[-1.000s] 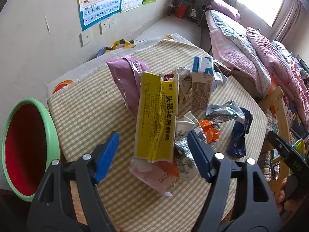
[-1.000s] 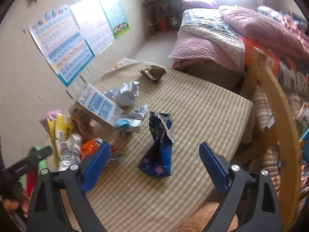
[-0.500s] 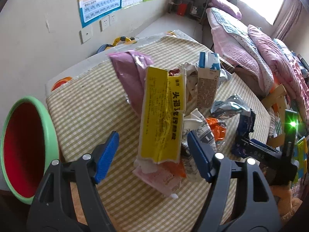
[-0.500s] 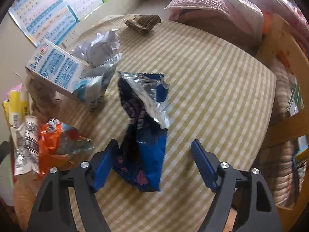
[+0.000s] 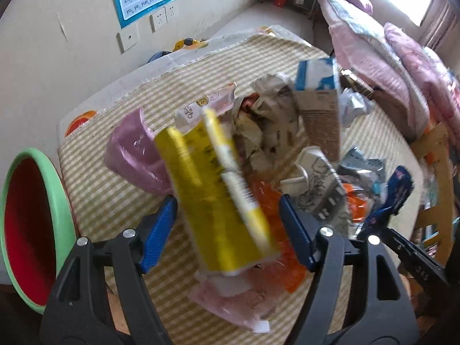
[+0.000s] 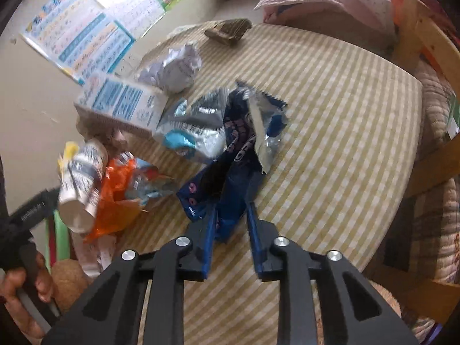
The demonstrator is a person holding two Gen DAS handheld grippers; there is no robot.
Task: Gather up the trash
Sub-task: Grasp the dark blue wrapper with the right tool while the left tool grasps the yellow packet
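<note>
A: Right gripper [image 6: 230, 215] status?
B: Its jaws are closing on the blue wrapper [image 6: 230, 172], pinching the wrapper's near end; the far end is trailing over the table [image 6: 345, 120], touching a silver packet [image 6: 192, 126].

A: Left gripper [image 5: 227, 227]?
B: It is hovering with jaws spread wide, gripping nothing. The yellow bag [image 5: 212, 195] is lying between its fingers, blurred, on top of the trash pile.

A: Other trash?
B: A milk carton [image 5: 319, 106] is standing at the pile's far side, a purple bag [image 5: 135, 155] is lying at its left, and an orange wrapper [image 6: 118, 198] is sitting left of the blue one. A green bin [image 5: 34, 218] is waiting at the table's left edge.
</note>
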